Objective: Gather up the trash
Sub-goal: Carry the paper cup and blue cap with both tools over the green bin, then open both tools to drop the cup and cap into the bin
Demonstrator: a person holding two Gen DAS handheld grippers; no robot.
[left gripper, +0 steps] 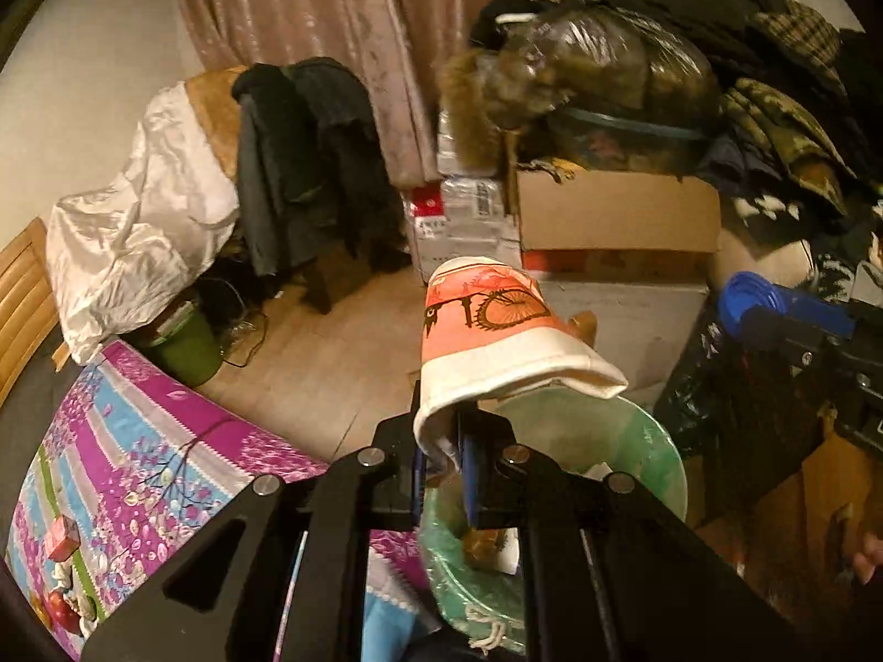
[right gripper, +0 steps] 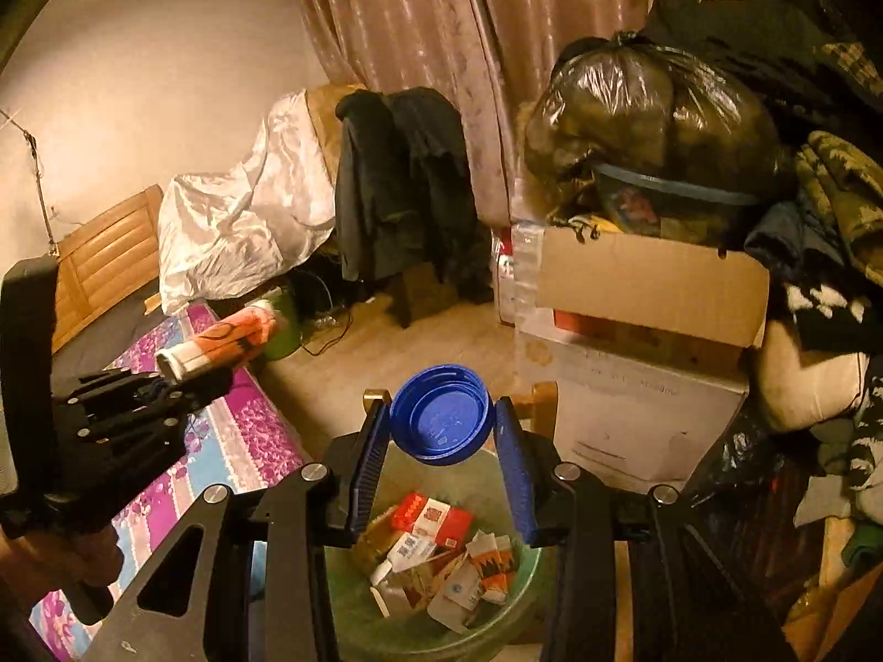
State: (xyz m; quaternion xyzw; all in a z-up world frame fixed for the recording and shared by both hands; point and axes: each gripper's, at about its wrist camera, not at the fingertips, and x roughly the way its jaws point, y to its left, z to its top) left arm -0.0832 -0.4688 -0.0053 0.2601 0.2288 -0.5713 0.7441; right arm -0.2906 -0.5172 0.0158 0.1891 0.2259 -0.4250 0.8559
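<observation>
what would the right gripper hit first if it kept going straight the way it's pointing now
Probably the far rim of the green-lined trash bin, or the white cardboard box just behind it. The right gripper, shut on a round blue plastic lid, points down over the bin; depth is unclear.

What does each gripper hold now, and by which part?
The left gripper pinches a flattened paper cup by its white rim. The right gripper clamps a blue lid across its opposite edges.

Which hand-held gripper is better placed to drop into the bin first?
Right. Its hand-held gripper holds the blue cap directly above the open bin. The left hand-held gripper's paper cup sits nearer the rim.
</observation>
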